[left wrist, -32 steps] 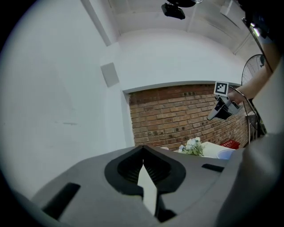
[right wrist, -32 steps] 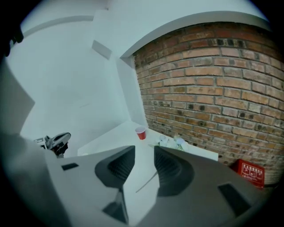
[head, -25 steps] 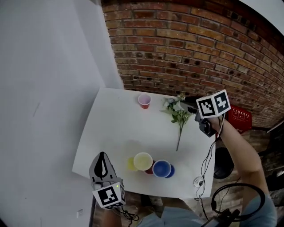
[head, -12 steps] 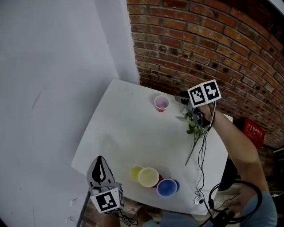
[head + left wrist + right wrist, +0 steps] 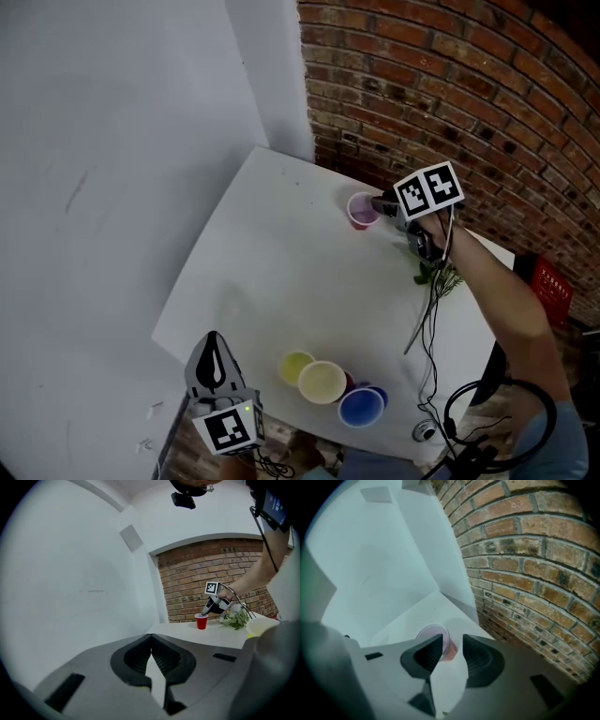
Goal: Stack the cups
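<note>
A red cup [image 5: 360,211] stands upright near the far edge of the white table [image 5: 272,272]. My right gripper [image 5: 384,204] is open and tilted down at the cup's right side. In the right gripper view the cup [image 5: 443,644] shows in the gap, partly behind the left finger [image 5: 424,656]; I cannot tell if a pad touches it. Near the front edge stand a yellow cup [image 5: 296,367], a cream cup [image 5: 322,382] set in a red one, and a blue cup [image 5: 361,407]. My left gripper [image 5: 213,361] is shut and empty off the table's near left corner.
A sprig of artificial flowers [image 5: 433,279] lies on the table just right of the right gripper. A grey wall [image 5: 122,169] runs along the table's left and a brick wall [image 5: 450,103] behind it. Cables and headphones [image 5: 473,427] hang at the near right.
My right gripper has swung left and down from above the flowers to the red cup's side. The left gripper has sunk slightly. No cup has moved.
</note>
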The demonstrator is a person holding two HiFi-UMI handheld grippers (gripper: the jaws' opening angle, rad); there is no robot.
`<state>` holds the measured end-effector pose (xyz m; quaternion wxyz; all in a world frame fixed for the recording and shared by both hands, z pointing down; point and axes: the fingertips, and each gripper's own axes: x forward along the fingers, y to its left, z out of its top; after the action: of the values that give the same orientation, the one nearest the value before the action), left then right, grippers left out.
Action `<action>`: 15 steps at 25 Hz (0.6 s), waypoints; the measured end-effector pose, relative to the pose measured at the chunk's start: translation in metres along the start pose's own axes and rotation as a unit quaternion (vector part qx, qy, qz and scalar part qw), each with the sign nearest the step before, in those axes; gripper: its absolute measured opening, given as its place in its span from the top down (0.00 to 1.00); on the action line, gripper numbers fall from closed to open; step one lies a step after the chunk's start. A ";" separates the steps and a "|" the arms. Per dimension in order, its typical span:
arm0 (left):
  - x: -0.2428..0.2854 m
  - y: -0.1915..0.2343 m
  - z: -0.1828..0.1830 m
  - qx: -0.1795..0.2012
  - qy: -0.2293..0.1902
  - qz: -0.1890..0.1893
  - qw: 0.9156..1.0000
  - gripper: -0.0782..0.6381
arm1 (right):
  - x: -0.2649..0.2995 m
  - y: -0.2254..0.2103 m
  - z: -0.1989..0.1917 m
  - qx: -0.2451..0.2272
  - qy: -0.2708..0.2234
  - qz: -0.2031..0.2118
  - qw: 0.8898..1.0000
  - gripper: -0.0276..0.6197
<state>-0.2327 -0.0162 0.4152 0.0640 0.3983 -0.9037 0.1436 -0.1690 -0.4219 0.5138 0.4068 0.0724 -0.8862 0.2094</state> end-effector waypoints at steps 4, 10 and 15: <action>-0.002 0.003 -0.005 0.001 0.005 0.004 1.000 0.88 | 0.013 -0.006 -0.001 -0.005 0.007 -0.013 1.000 0.74; -0.006 0.008 -0.011 0.001 0.010 0.009 1.000 0.88 | 0.018 -0.011 -0.007 -0.014 0.024 -0.031 0.999 0.85; -0.007 0.007 -0.009 0.000 0.006 0.007 1.000 0.88 | 0.011 -0.006 -0.007 -0.015 0.025 -0.032 0.999 0.91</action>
<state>-0.2332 -0.0038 0.4203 0.0690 0.3911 -0.9061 0.1462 -0.1700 -0.4241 0.5281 0.4365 0.0897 -0.8760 0.1847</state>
